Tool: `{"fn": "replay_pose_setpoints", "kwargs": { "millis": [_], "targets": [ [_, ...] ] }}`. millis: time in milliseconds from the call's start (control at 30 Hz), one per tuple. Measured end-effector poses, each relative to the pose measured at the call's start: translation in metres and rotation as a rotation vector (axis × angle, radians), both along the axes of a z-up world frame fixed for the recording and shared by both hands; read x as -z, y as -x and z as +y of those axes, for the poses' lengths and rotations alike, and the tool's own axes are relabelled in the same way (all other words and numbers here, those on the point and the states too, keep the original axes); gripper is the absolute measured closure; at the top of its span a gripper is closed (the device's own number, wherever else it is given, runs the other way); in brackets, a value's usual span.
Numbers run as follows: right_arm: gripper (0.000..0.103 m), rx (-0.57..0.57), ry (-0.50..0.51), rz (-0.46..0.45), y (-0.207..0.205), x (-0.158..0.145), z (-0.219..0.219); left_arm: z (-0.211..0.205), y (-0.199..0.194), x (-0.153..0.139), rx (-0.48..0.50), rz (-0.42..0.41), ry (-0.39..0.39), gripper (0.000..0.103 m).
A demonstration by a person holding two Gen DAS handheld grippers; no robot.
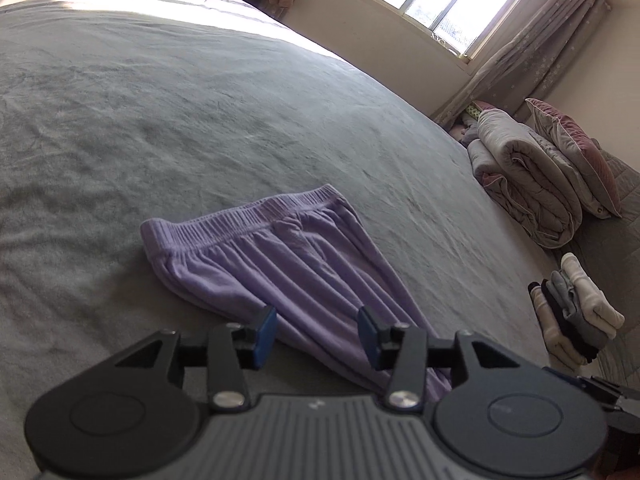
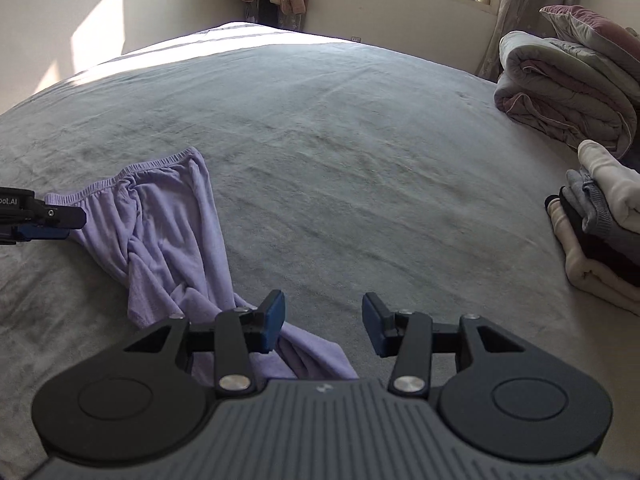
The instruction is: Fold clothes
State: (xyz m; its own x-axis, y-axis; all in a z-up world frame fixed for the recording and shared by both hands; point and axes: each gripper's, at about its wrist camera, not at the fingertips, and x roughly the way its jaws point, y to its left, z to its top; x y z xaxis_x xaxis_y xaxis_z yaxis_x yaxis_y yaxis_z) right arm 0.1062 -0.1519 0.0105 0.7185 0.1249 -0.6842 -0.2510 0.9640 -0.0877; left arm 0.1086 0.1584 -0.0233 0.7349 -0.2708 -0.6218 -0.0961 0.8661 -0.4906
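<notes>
2 hand-held grippers hang over a big grey bed, and both have their fingers apart with nothing between them. The left hand-held gripper is over the middle of the purple pants. The right hand-held gripper is near the leg end, where the cloth is twisted and bunched.

The pants lie on the near part of the bed, with the stretchy waist away from the person and the legs coming close. They look long and not flat, so they seem partly laid out, not a neat small square.

To fold well, pull the legs straight and smooth the bumps, then grab 2 spots well apart.

I count 1 pair of purple pants, 1 pile of folded clothes, 1 rolled quilt and 1 pillow.
</notes>
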Motion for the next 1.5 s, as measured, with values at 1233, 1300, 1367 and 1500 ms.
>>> {"fn": "replay_pose_setpoints", "kwargs": {
  "millis": [1233, 1300, 1367, 1500],
  "targets": [
    [0.103, 0.031, 0.136, -0.025, 0.078, 0.021, -0.058, -0.072, -0.004, 0.023, 0.246, 0.105, 0.099, 0.055],
    [0.103, 0.047, 0.155, -0.062, 0.068, 0.009, -0.057, -0.072, -0.005, 0.023, 0.247, 0.107, 0.105, 0.055],
    [0.103, 0.064, 0.176, -0.096, 0.057, -0.001, -0.057, -0.071, -0.006, 0.023, 0.245, 0.109, 0.113, 0.055],
    [0.103, 0.099, 0.217, -0.163, 0.034, -0.021, -0.055, -0.066, -0.008, 0.023, 0.228, 0.113, 0.137, 0.057]
  ]
}}
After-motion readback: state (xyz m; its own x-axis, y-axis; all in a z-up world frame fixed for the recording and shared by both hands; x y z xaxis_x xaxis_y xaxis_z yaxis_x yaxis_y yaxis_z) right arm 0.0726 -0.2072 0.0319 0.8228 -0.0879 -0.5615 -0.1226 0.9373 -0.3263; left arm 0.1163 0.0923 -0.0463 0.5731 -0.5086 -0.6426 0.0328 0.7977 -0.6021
